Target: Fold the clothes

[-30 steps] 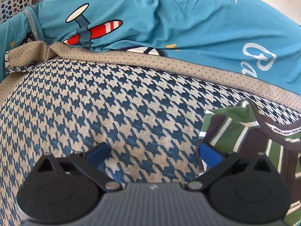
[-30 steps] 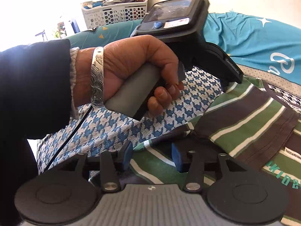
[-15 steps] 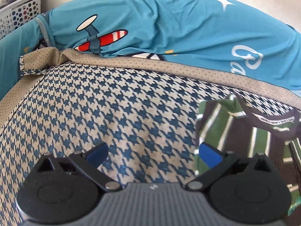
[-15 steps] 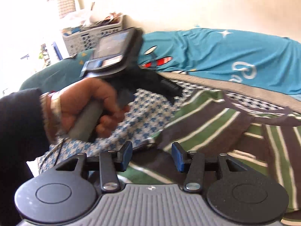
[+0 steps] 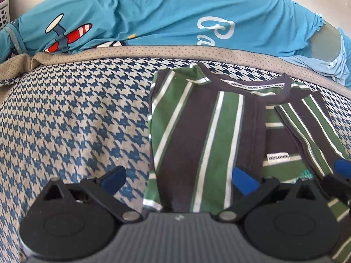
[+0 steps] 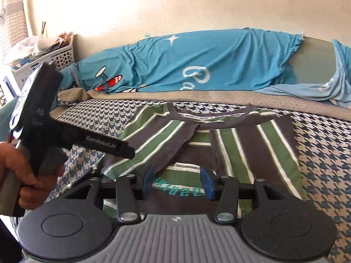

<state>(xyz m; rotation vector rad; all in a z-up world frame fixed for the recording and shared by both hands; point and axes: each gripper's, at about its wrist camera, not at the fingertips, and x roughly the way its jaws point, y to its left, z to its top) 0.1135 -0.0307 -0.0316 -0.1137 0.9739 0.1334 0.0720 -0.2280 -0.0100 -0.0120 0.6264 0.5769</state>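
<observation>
A green, brown and white striped shirt (image 5: 210, 127) lies flat on the houndstooth bedspread (image 5: 76, 120), collar at the far end and both sleeves folded in over its middle. My left gripper (image 5: 178, 180) hovers open and wide over the shirt's near left edge, with nothing between its fingers. My right gripper (image 6: 177, 182) is open above the shirt's (image 6: 252, 149) near hem, and its pads touch no cloth. One blue pad of the right gripper (image 5: 342, 167) shows at the right edge of the left wrist view. A hand (image 6: 24, 175) holds the left gripper's handle at the left.
A teal blanket (image 6: 208, 61) with an airplane print lies bunched along the far side of the bed, behind a beige dotted band (image 5: 175, 51). A white laundry basket (image 6: 59, 54) stands at the far left against the cream wall (image 6: 175, 6).
Both grippers have drawn back from the shirt. The left wrist view has swung right, so the shirt now fills its right half. The right gripper rose, and the whole folded shirt shows.
</observation>
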